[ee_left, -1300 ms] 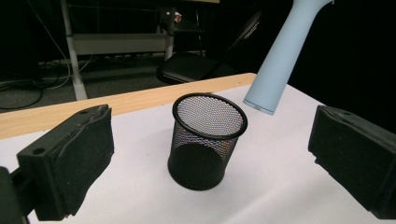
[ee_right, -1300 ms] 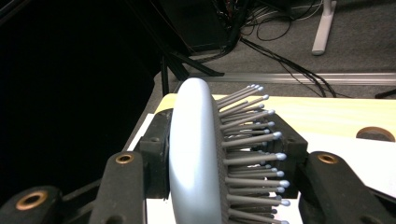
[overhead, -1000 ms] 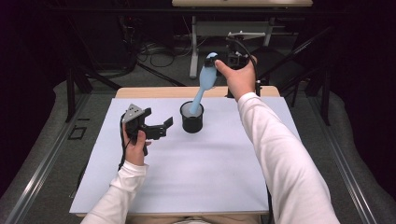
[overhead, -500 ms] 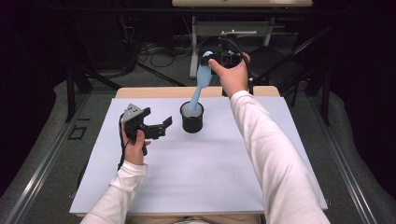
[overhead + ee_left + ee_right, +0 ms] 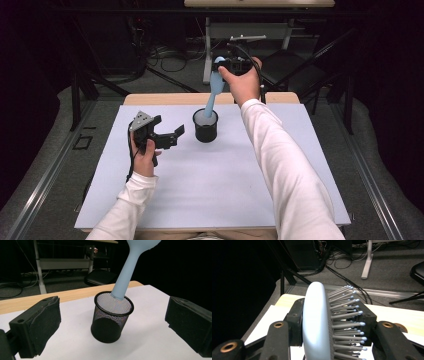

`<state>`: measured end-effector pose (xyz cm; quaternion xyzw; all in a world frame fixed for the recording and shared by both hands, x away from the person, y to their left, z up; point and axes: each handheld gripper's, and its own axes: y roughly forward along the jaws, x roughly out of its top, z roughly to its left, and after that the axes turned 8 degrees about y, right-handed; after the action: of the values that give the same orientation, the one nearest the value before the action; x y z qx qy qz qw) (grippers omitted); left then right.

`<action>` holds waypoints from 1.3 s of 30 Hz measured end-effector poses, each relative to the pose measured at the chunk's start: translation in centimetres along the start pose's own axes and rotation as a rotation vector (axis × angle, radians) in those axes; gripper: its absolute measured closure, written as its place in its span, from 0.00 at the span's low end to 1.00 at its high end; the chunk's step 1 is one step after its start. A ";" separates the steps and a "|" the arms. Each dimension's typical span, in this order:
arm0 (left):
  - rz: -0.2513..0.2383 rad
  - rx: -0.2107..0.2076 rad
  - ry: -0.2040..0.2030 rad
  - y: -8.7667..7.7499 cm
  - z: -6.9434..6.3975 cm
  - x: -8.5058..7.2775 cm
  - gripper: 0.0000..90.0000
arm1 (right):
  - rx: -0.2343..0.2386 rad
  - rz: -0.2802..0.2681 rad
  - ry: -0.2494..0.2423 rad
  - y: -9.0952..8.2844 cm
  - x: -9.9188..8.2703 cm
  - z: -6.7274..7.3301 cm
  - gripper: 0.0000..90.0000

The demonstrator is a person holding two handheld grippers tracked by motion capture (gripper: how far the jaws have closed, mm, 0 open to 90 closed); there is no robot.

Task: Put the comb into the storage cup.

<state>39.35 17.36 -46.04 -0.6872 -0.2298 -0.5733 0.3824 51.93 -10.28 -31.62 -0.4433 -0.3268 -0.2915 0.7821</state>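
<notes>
A light blue hairbrush [image 5: 214,92] hangs handle-down, its handle end inside a black mesh cup [image 5: 205,126] that stands upright on the white table sheet [image 5: 215,185]. My right gripper [image 5: 226,65] is shut on the brush's head above and behind the cup. In the right gripper view the brush head [image 5: 317,327] and its bristles sit pinched between the two black jaws. The left gripper view shows the brush handle [image 5: 125,277] leaning into the cup [image 5: 111,317]. My left gripper [image 5: 172,136] rests open on the sheet left of the cup, pointing at it, nothing between its fingers.
A wooden table edge [image 5: 165,98] shows behind the white sheet. Beyond it are desk legs, cables and a dark chair base [image 5: 295,75] on the grey floor. Metal rails [image 5: 50,170] run along both sides of the table.
My right hand has shifted left and slightly down with the brush, so the handle stands steeper and deeper in the cup. The left gripper has stayed put.
</notes>
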 end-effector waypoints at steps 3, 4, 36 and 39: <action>-0.001 0.000 -0.002 0.0 0.0 0.0 0.00 | -0.005 -0.001 -0.011 0.3 -0.2 0.0 0.56; -0.002 0.000 -0.002 0.0 0.0 0.0 0.00 | -0.007 0.000 -0.017 0.4 -0.3 0.0 0.56; 0.011 0.002 0.006 0.2 0.0 -0.1 0.00 | -0.022 -0.008 -0.076 2.9 -3.5 0.0 0.56; 0.011 0.001 0.006 0.3 0.0 -0.2 0.00 | -0.024 -0.003 -0.079 3.2 -3.8 0.0 0.56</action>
<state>39.50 17.23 -46.28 -0.6866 -0.2252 -0.5730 0.3867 51.95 -8.24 -36.11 -0.4633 -0.3547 -0.2788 0.7628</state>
